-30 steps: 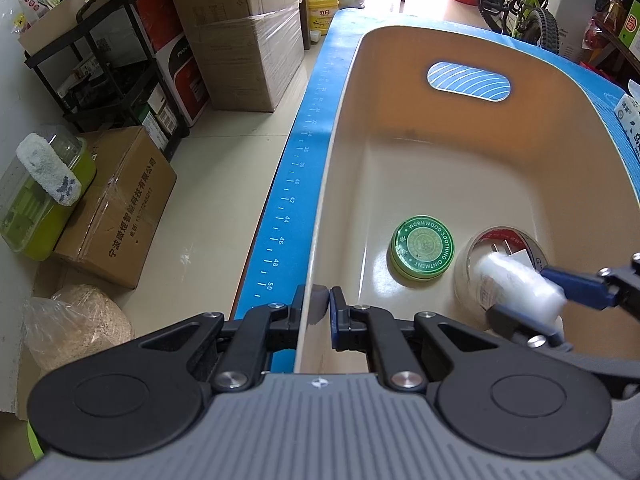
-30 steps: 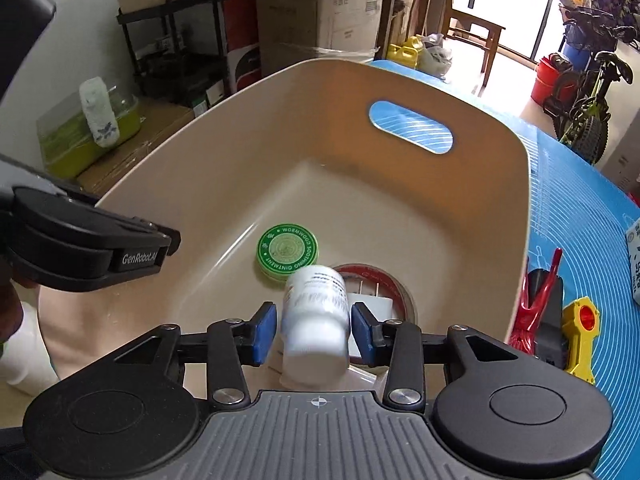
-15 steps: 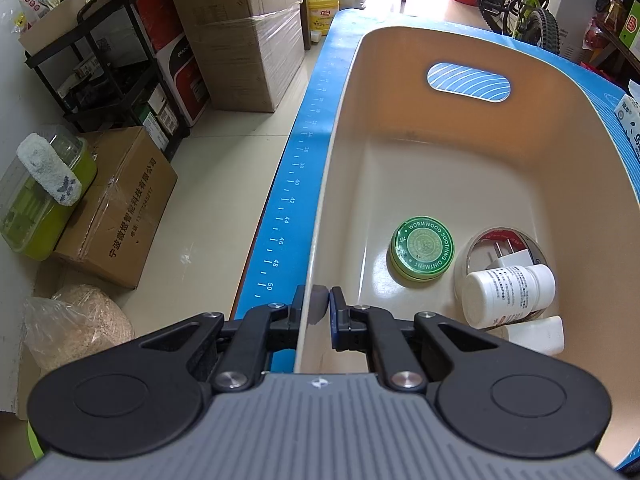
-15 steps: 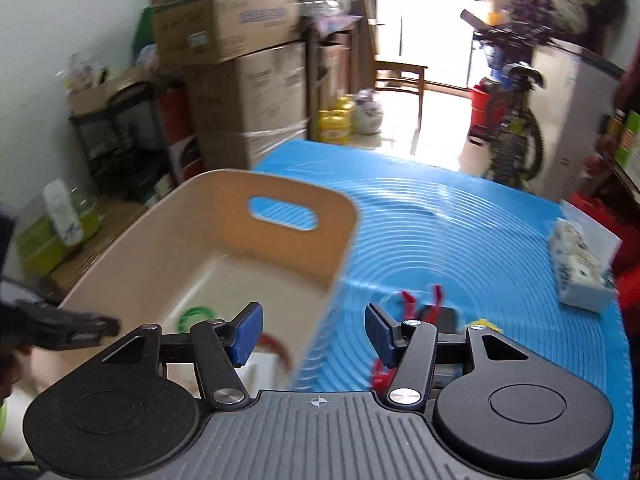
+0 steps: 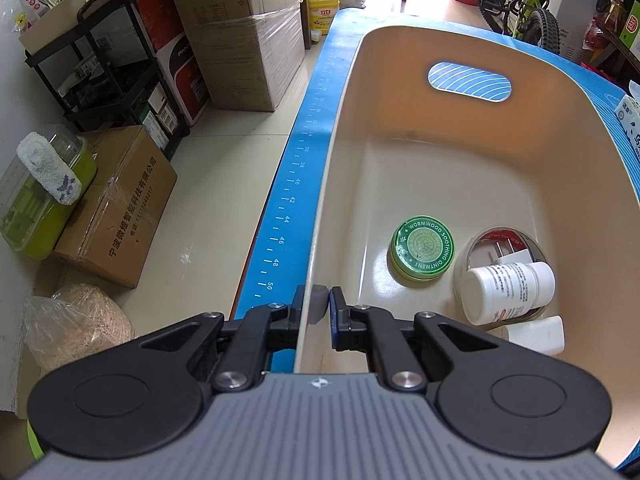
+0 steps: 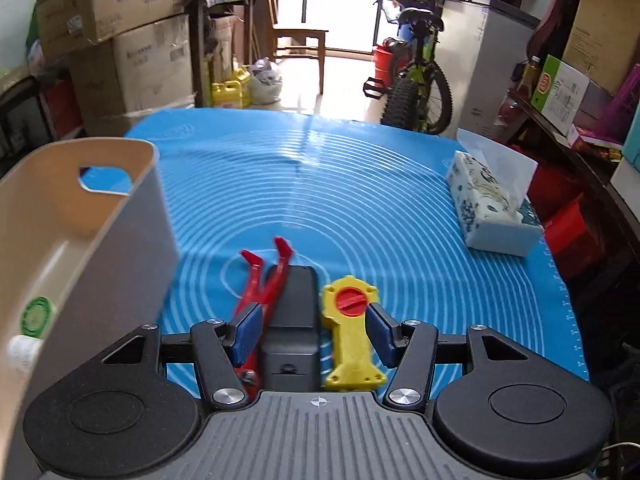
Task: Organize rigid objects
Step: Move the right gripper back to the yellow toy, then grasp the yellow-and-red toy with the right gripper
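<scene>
You have 4 items lying in the beige bin [image 5: 344,168], the white bottle [image 5: 508,292] among them, your left gripper [image 5: 323,306] pinches its rim, and your right gripper [image 6: 316,330] hangs spread over 3 still on the mat [image 6: 360,200]: red clip [image 6: 266,280], black box [image 6: 294,312], yellow tool [image 6: 350,332].

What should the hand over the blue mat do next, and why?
Probably lower the right gripper onto one of the pieces below it, likely the black box, and close. Its jaws, which have just been opening, stand open and empty above the red clip, black box and yellow piece, all outside the beige bin, whose wall the left gripper clamps.
</scene>
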Motion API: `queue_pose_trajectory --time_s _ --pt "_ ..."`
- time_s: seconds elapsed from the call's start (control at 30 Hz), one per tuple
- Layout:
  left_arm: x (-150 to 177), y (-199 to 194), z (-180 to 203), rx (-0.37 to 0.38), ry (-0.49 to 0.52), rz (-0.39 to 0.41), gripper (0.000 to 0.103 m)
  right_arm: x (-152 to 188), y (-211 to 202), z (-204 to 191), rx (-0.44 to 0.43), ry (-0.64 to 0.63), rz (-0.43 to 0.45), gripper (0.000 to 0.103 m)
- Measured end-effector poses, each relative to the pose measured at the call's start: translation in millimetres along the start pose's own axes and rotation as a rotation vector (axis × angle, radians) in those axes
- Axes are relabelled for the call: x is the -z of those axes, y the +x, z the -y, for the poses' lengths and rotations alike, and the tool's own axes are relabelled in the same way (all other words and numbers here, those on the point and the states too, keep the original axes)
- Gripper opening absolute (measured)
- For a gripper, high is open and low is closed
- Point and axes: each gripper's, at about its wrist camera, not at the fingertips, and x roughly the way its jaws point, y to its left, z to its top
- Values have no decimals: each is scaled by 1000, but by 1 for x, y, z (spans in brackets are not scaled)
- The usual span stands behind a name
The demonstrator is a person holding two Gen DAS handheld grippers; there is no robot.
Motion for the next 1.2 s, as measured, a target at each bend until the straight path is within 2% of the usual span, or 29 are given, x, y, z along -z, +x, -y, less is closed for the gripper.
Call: queue_pose_trajectory --time_s 0.17,0.53,0.63,0.7,0.77,0.83,1.07,1.2 --pt "0 0 0 0 0 0 12 5 24 21 26 68 -49 65" --pt "0 0 0 0 0 0 12 18 56 31 46 79 -113 65" --pt "0 0 0 -1 1 0 12 19 58 31 45 70 -100 65" --pt "1 0 0 -1 1 0 12 19 58 31 23 77 -96 58" --pt "1 0 0 -1 0 0 12 18 57 30 0 73 -98 42" --pt "1 0 0 -1 0 0 12 19 55 24 -6 47 -92 37" --pt "2 0 -1 2 -4 0 12 18 46 20 31 63 -100 36" --pt "2 0 0 1 -4 1 12 12 33 20 38 92 -67 36"
